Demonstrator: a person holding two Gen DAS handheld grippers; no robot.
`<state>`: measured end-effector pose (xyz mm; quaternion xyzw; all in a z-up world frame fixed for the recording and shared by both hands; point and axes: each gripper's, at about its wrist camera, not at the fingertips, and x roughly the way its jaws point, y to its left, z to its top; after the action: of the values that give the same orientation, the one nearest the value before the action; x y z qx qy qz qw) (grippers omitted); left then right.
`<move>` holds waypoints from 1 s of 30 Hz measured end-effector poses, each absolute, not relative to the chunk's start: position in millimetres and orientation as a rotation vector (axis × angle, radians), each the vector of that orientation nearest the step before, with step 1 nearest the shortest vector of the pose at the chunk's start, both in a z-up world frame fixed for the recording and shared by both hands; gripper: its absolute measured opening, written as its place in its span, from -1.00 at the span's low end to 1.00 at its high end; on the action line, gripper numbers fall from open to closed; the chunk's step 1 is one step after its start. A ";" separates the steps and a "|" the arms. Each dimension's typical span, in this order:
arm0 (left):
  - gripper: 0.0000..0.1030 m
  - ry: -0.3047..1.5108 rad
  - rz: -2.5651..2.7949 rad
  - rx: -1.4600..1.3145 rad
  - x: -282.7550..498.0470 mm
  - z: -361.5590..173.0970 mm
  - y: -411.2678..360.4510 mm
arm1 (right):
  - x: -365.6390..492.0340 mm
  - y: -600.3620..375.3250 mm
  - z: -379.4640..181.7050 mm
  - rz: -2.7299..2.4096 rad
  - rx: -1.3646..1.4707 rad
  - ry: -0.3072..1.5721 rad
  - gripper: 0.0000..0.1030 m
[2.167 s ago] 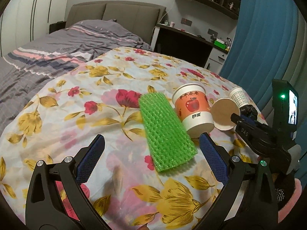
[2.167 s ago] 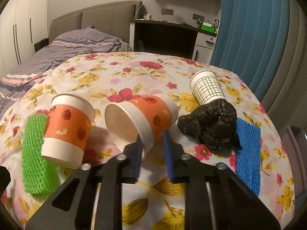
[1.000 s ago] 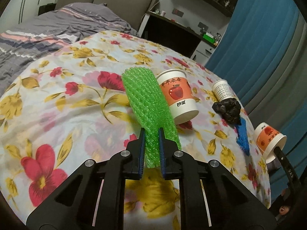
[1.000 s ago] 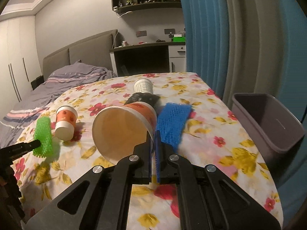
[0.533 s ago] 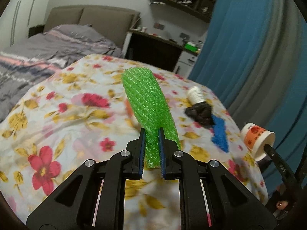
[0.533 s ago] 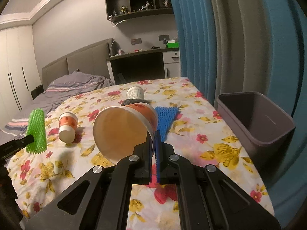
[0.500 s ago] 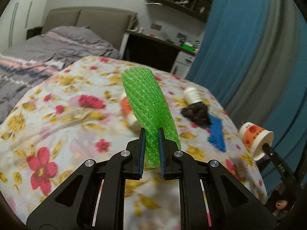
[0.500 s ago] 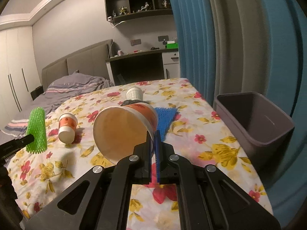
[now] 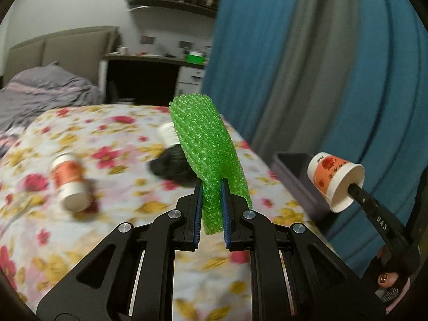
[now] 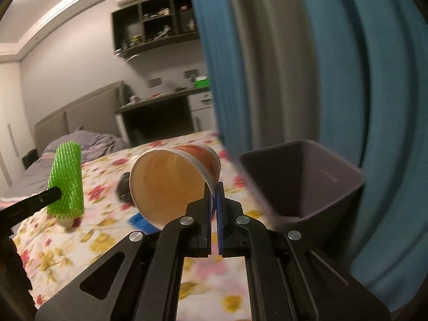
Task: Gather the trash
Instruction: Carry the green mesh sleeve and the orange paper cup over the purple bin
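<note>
Just ahead of your right gripper, clamped on the orange paper cup's thin rim, the grey plastic bin gapes; your left gripper pinches green foam netting, which could snag when released.

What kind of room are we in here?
Almost certainly a bedroom: a bed under a floral cover with a padded headboard behind it, a desk beside that, wall shelves of small items, and long blue curtains.
</note>
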<state>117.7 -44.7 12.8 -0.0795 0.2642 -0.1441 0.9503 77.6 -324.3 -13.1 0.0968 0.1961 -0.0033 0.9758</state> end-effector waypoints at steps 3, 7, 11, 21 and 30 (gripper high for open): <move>-0.76 0.539 -0.352 -0.142 131.3 15.7 -79.1 | 81.1 -354.4 -10.7 -0.069 0.211 0.384 -0.92; -0.76 0.530 -0.424 -0.085 144.4 18.8 -124.6 | 85.0 -386.1 -8.8 -0.135 0.230 0.376 -0.92; -0.76 0.535 -0.491 -0.042 156.9 18.0 -167.9 | 92.2 -408.5 -10.2 -0.184 0.241 0.380 -0.92; -0.76 0.575 -0.620 -0.011 190.0 2.8 -243.1 | 110.3 -439.1 -26.0 -0.246 0.254 0.424 -0.92; -0.76 0.632 -0.660 0.005 216.1 -17.9 -282.3 | 124.4 -453.3 -40.8 -0.270 0.264 0.475 -0.92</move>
<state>216.1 -282.3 -17.9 0.0022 0.3049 -0.3189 0.8974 124.4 -453.3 -40.8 0.1300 0.2337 -0.1327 0.9544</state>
